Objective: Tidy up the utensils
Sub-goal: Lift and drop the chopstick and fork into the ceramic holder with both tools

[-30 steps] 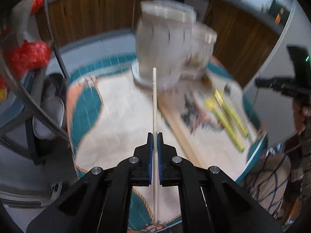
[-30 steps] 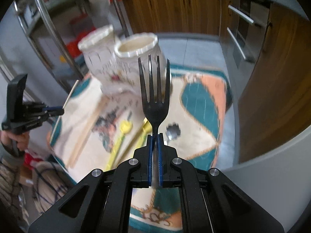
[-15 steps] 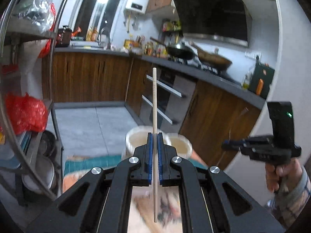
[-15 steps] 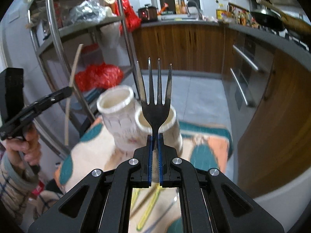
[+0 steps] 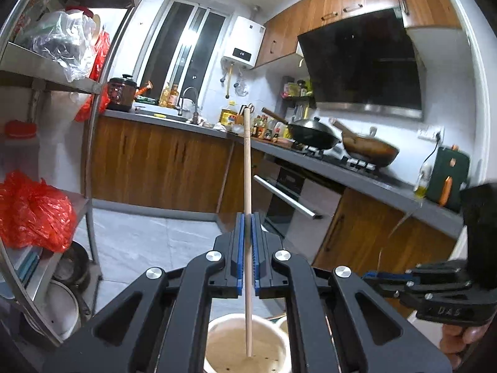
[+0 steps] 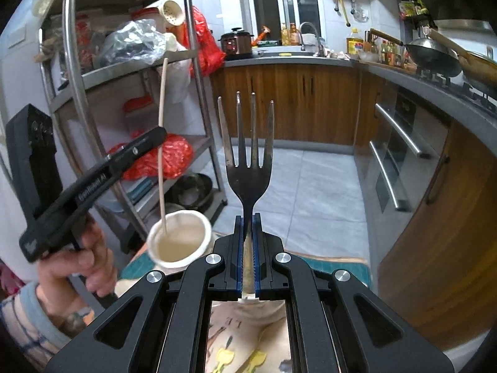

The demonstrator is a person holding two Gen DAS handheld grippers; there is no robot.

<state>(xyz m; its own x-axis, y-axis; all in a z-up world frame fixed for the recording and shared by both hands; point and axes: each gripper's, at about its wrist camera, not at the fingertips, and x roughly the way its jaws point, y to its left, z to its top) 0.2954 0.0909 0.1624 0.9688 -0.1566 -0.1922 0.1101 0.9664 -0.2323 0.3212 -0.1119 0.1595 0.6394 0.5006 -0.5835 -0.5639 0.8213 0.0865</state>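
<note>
My left gripper (image 5: 247, 217) is shut on a thin wooden chopstick (image 5: 247, 161), held upright. The chopstick's lower end hangs in the mouth of a white ceramic utensil holder (image 5: 230, 348) just below. In the right wrist view the left gripper (image 6: 160, 133) holds the chopstick (image 6: 161, 155) with its tip inside the holder (image 6: 178, 237). My right gripper (image 6: 247, 217) is shut on the handle of a dark metal fork (image 6: 248, 180), tines up, right of that holder. It shows at the right edge as the right gripper (image 5: 368, 278).
A steel shelf rack (image 6: 198, 93) with red bags (image 6: 174, 155) stands left of the table. Wooden cabinets and an oven (image 6: 394, 155) run behind and to the right. Yellow-handled utensils (image 6: 225, 357) lie on the patterned tablecloth (image 6: 338, 267). A second holder rim (image 5: 281, 321) adjoins the first.
Both grippers rose and tipped upward, so the tabletop dropped out of view. The chopstick now stands upright with its lower end in the white holder. The fork came up beside the holder.
</note>
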